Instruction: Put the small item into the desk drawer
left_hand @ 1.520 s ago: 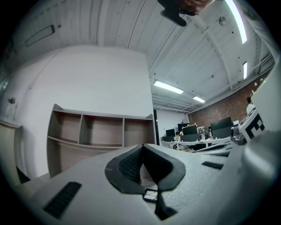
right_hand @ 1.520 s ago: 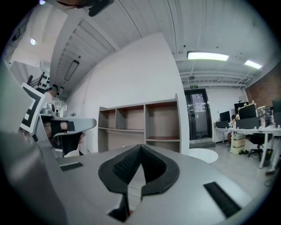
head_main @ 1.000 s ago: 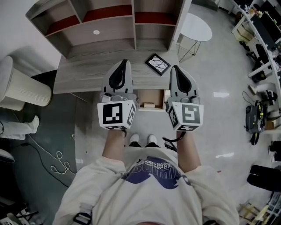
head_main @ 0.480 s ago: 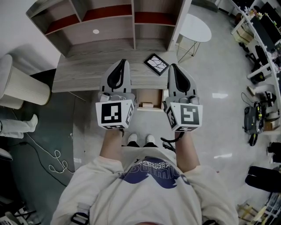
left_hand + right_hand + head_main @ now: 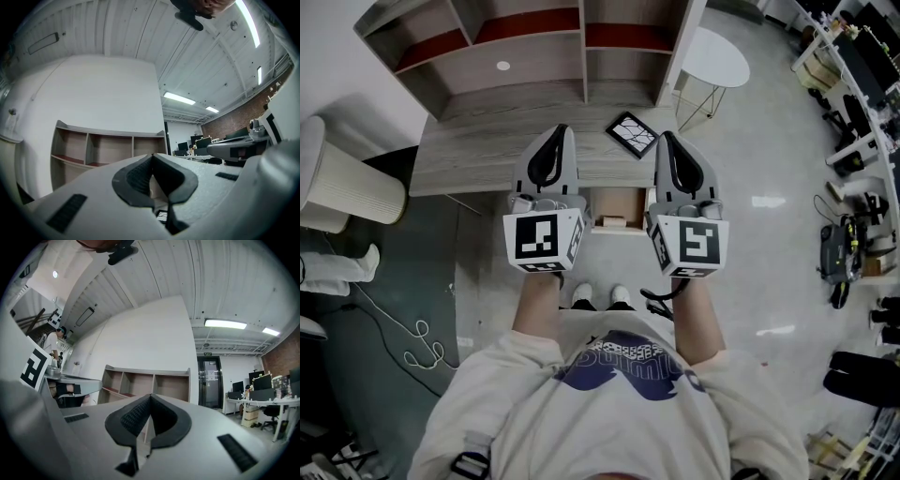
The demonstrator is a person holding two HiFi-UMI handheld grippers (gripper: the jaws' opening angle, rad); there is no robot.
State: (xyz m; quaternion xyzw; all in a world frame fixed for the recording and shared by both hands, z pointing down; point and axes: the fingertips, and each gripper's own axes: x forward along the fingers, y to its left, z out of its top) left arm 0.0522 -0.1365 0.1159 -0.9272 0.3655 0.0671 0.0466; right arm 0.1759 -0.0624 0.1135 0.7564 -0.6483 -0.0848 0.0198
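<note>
Spot the small item [image 5: 612, 223] lying inside the open drawer [image 5: 623, 201] below the desk [image 5: 478, 155] edge. Looks light and stiff; pinch across its narrow sides. Above, keeping left hand-held gripper [image 5: 565, 129] and right hand-held gripper [image 5: 664, 135] clenched, empty.

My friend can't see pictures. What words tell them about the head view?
A person holds the left gripper and right gripper side by side, jaws shut and empty, over a wooden desk whose drawer is open. A patterned square lies on the desk.
</note>
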